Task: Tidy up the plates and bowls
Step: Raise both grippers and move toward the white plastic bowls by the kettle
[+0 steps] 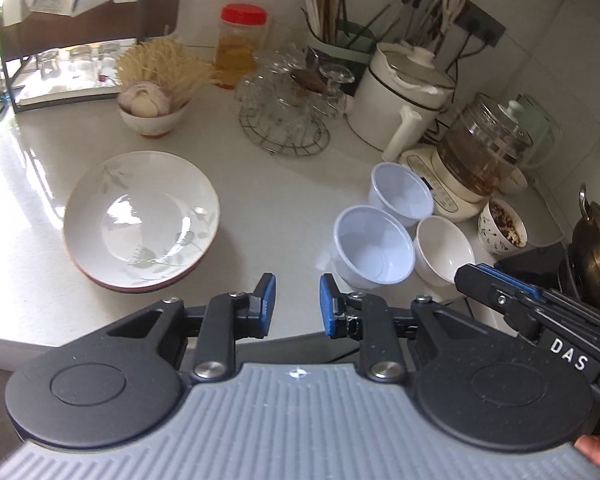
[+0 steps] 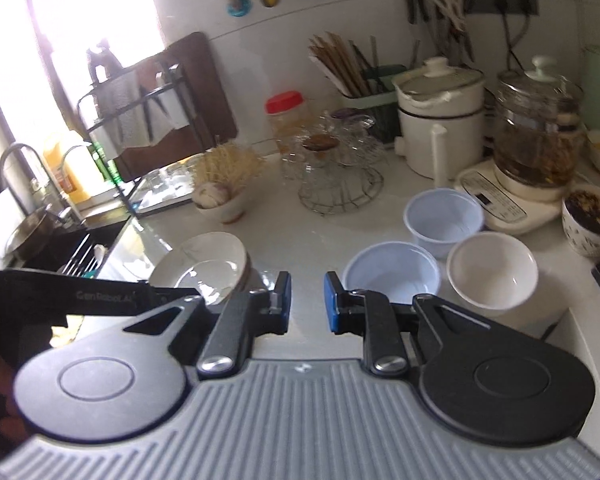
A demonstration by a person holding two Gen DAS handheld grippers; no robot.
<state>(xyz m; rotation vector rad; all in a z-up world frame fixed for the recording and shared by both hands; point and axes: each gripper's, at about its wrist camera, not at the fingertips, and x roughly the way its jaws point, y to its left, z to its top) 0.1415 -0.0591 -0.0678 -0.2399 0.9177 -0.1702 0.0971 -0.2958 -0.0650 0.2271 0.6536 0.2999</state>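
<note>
A stack of white leaf-patterned plates (image 1: 140, 216) lies on the white counter, left of my left gripper (image 1: 298, 304), which is open and empty near the counter's front edge. Right of it stand two pale blue bowls (image 1: 374, 250) (image 1: 400, 192) and a white bowl (image 1: 444, 250). In the right wrist view my right gripper (image 2: 308, 300) is open and empty, just in front of the near blue bowl (image 2: 392, 276), with the second blue bowl (image 2: 444, 216), the white bowl (image 2: 492, 274) and the plates (image 2: 208, 268) around it. The right gripper also shows in the left wrist view (image 1: 484, 276).
At the back stand a bowl of garlic and dry noodles (image 1: 154, 108), a wire rack of glass cups (image 1: 288, 116), a red-lidded jar (image 1: 242, 44), a white pot (image 1: 400, 96), a glass kettle (image 1: 480, 152) and a patterned bowl of tea leaves (image 1: 502, 228). A sink (image 2: 40, 236) lies left.
</note>
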